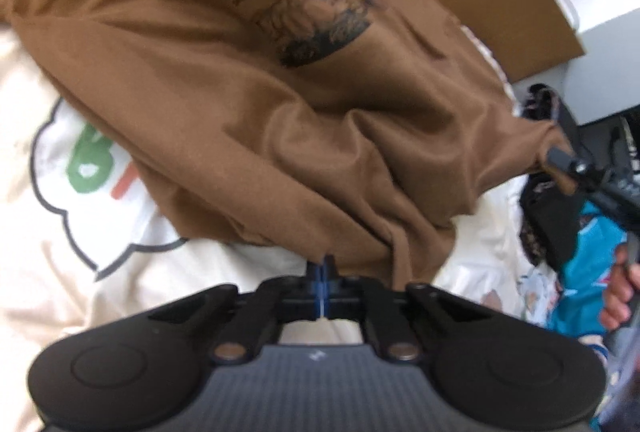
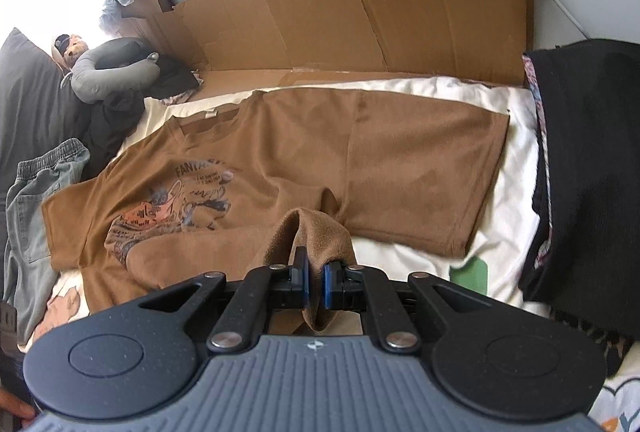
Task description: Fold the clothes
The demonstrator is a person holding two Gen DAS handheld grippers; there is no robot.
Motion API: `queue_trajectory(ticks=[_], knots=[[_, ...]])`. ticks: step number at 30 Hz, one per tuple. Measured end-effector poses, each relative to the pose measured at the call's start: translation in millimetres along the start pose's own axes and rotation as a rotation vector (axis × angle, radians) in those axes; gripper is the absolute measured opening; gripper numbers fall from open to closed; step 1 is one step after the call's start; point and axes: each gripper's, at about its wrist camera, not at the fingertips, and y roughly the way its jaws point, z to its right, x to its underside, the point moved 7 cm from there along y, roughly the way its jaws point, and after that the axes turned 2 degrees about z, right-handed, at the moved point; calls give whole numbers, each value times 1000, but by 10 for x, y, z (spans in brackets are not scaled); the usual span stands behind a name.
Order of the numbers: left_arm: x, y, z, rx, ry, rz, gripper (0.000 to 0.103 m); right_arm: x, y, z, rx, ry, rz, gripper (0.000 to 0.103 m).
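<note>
A cream printed bedsheet (image 2: 404, 252) covers the bed, with flattened cardboard (image 2: 360, 24) along its far side. On the sheet lies the brown T-shirt (image 2: 400, 160), print up, its far half flat with a sleeve spread. Its near edge is lifted: the right gripper (image 2: 315, 282) clenches a bunched fold, and the left gripper (image 1: 322, 272) has its fingers pressed together on the hem. No finished fold shows; the shirt looks mid-fold, with squaring left.
</note>
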Motion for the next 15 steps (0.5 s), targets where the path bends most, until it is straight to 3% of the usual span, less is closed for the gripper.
queue_trajectory(ticks=[6, 15], knots=[[-63, -460, -95, -16, 44, 43, 0, 166, -201, 28, 1, 29, -17, 5], [-85, -1296, -458, -104, 95, 86, 0, 597, -522, -131, -19, 38, -75, 5]])
